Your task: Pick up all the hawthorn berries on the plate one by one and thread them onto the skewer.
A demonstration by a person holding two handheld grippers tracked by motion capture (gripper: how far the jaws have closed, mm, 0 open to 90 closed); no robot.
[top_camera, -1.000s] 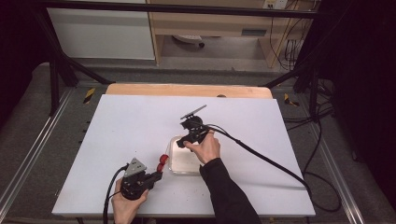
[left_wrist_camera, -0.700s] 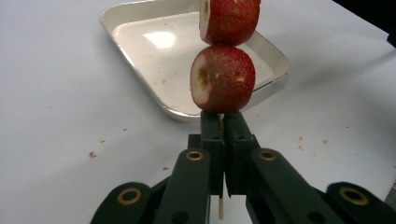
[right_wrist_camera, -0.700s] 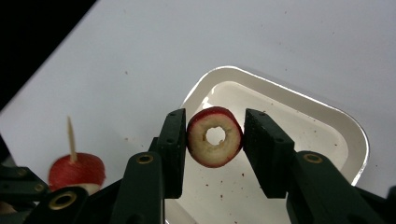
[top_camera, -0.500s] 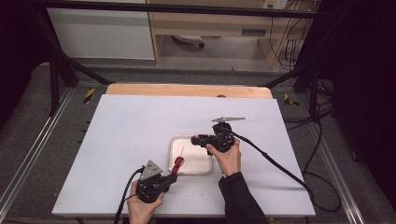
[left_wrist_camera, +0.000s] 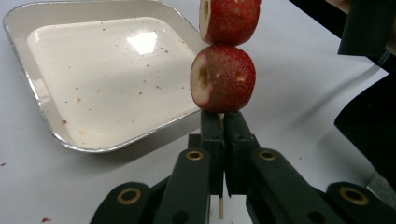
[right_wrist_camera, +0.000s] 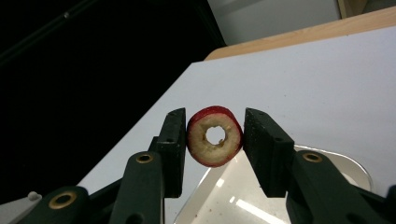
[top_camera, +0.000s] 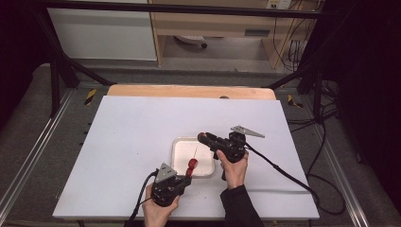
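Red cored fruit is sitting at both grippers. In the left gripper view, the left gripper (left_wrist_camera: 223, 135) is clamping its jaws together on a thin wooden skewer (left_wrist_camera: 221, 212), which is standing upright between the pads. Two red fruits are sitting on that skewer one above the other: the lower fruit (left_wrist_camera: 222, 78) is resting just above the jaw tips, and the upper fruit (left_wrist_camera: 229, 19) is touching it at twelve o'clock and running off the top edge. A white tray (left_wrist_camera: 44, 109) with a metal rim is lying on the table at ten o'clock from the jaws, speckled with small red crumbs.

In the right gripper view, the right gripper (right_wrist_camera: 214, 137) is holding a red fruit ring (right_wrist_camera: 215, 136) between its pads, the cored hole facing the camera; the left pad is pressing on it, while the right pad is sitting just beside it.

From the high view, the left gripper (top_camera: 189, 169) is lying at the tray's (top_camera: 179, 150) six o'clock edge, and the right gripper (top_camera: 202, 138) is hovering over its two o'clock corner, on the white table (top_camera: 132, 127).
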